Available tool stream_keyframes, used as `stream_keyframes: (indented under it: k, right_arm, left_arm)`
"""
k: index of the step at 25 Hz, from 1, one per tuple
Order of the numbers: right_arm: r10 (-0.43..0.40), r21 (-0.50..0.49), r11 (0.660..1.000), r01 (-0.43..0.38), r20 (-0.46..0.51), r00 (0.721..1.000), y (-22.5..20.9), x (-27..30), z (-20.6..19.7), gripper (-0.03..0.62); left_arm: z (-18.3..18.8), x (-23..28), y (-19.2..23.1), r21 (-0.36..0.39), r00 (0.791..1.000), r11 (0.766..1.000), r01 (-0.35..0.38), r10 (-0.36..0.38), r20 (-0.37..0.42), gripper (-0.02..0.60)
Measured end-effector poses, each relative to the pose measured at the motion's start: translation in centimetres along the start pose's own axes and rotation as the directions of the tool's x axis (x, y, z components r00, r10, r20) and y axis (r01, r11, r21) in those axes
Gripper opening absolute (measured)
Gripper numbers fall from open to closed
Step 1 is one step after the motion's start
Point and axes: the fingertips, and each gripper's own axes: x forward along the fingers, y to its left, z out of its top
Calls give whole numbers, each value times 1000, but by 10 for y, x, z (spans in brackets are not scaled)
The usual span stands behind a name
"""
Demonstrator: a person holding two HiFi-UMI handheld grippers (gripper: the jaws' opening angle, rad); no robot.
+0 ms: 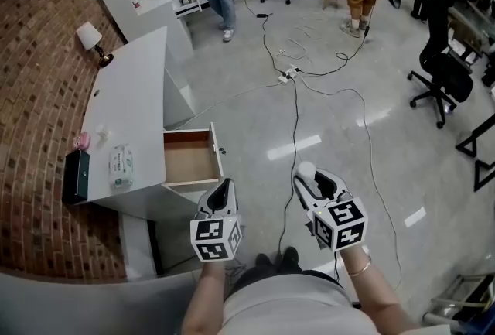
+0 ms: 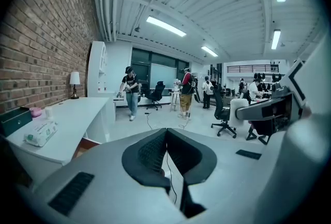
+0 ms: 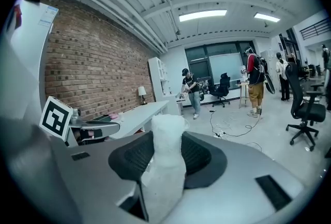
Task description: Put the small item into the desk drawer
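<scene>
A white desk [image 1: 128, 109] stands along the brick wall, and its wooden drawer [image 1: 189, 158] is pulled out and empty. My right gripper [image 1: 311, 182] hovers over the floor to the right of the drawer, shut on a small white wrapped item [image 1: 306, 170]. In the right gripper view that white item [image 3: 166, 166] stands up between the dark pads. My left gripper [image 1: 224, 189] hangs just in front of the drawer's near corner. Its pads [image 2: 150, 153] meet with nothing between them.
On the desk lie a tissue pack [image 1: 121, 165], a pink thing [image 1: 81, 141], a dark box [image 1: 76, 175] and a lamp [image 1: 91, 38]. Cables [image 1: 294, 94] run across the floor. An office chair [image 1: 441, 78] is at the right; people stand at the back.
</scene>
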Motion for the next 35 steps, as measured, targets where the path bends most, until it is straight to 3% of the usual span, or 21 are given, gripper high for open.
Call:
stream_keyframes:
  k: [11, 22, 29, 35]
  right_arm:
    - [15, 18, 1000, -14, -21, 1000, -17, -8, -6, 169]
    - [27, 29, 999, -26, -30, 999, -28, 11, -2, 169]
    - [32, 40, 999, -30, -49, 998, -40, 60, 9, 169]
    - [29, 49, 998, -25, -74, 997, -50, 138, 27, 169]
  left_arm:
    - [3, 0, -16, 6, 1000, 1000, -21, 21, 9, 21]
    - [10, 16, -3, 16, 999, 999, -50, 49, 10, 21]
    - [13, 59, 28, 7, 998, 998, -58, 58, -17, 21]
    - [25, 119, 80, 2, 998, 998, -55, 55, -22, 21]
